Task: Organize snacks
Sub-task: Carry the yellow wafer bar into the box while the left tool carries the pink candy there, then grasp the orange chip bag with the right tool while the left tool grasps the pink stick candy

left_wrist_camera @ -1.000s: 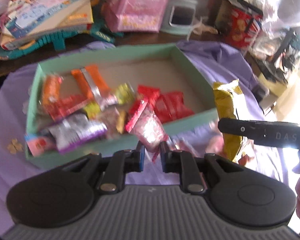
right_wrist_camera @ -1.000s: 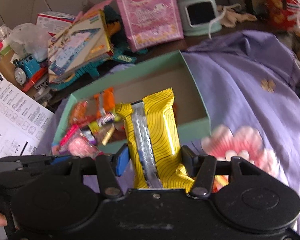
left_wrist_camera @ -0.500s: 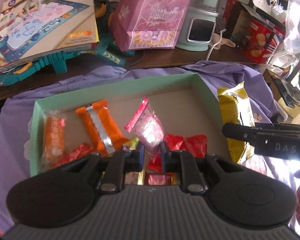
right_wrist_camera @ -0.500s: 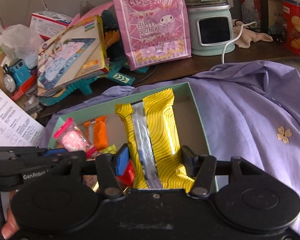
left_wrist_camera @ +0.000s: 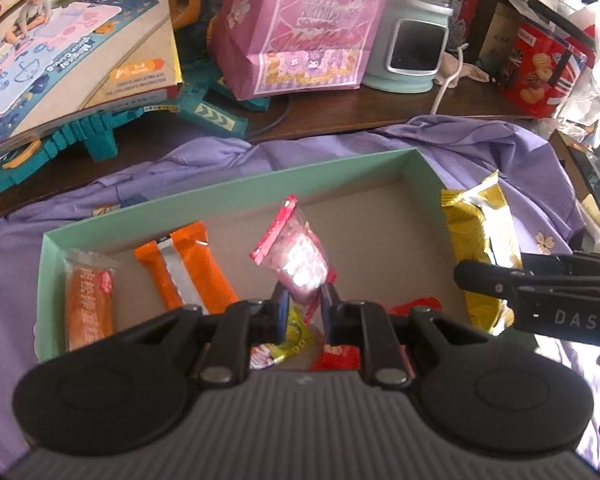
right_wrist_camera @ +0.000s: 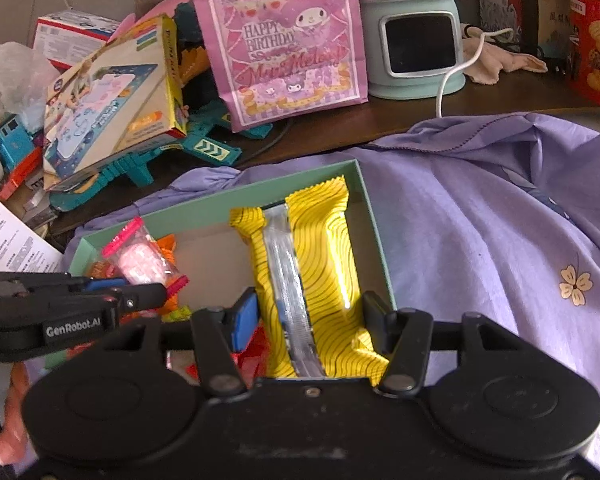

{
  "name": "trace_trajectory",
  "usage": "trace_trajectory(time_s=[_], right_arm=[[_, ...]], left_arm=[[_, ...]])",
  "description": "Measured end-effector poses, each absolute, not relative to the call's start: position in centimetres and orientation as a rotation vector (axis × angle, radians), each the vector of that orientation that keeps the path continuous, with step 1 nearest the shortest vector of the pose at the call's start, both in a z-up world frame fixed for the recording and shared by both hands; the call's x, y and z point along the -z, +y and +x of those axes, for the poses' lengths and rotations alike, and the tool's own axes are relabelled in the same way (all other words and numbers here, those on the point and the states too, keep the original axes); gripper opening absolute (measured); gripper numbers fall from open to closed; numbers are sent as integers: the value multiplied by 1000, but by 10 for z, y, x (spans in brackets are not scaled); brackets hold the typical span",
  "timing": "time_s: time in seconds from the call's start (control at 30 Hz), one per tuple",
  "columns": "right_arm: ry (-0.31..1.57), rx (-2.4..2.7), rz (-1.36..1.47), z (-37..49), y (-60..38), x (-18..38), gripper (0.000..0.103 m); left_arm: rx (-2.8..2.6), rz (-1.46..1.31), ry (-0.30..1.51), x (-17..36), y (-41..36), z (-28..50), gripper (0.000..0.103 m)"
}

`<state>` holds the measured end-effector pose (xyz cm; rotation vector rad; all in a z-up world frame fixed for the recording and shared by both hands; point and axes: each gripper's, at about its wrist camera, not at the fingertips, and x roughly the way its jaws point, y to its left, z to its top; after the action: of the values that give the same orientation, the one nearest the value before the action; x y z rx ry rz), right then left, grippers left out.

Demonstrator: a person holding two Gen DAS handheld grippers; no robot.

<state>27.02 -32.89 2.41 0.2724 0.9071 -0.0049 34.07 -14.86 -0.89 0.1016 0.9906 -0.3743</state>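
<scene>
We are now holding both snacks further over the mint box [left_wrist_camera: 236,194] than before: left hand-held gripper [left_wrist_camera: 303,306] pinching the pink candy packet [left_wrist_camera: 296,256], right hand-held gripper [right_wrist_camera: 309,322] clamping the yellow wafer pack [right_wrist_camera: 320,264]

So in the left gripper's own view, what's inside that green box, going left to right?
Orange snack in a clear wrapper → orange bar with a silver seam → pink candy bag pinched in the left gripper → yellow packet at the box's right wall, held by the right gripper.

Daylight floods in from right of the jaws, glaring off the yellow snack wrapper [right_wrist_camera: 320,264] and pink candy bag [left_wrist_camera: 296,264]. Fisheye bending and dark corners frame both views; far clutter looks soft.
</scene>
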Motion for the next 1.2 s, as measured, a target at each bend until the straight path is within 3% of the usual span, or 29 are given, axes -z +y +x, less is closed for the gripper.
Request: trace_trajectory(time_s=[0.13, 0.17, 0.2, 0.27, 0.83, 1.2], right_arm=[[916, 9, 273, 277, -330, -20, 59], [920, 8, 274, 278, -330, -20, 66], [921, 6, 276, 279, -330, -20, 82], [902, 13, 278, 276, -329, -23, 100], [889, 37, 273, 184, -342, -47, 103], [913, 133, 355, 94, -382, -35, 103]], left_arm=[[349, 115, 997, 15, -151, 349, 18], [338, 121, 993, 16, -152, 350, 29], [326, 127, 991, 16, -152, 351, 63], [283, 137, 967, 15, -152, 349, 103], [356, 161, 949, -14, -167, 249, 103], [450, 196, 999, 9, -191, 162, 103]])
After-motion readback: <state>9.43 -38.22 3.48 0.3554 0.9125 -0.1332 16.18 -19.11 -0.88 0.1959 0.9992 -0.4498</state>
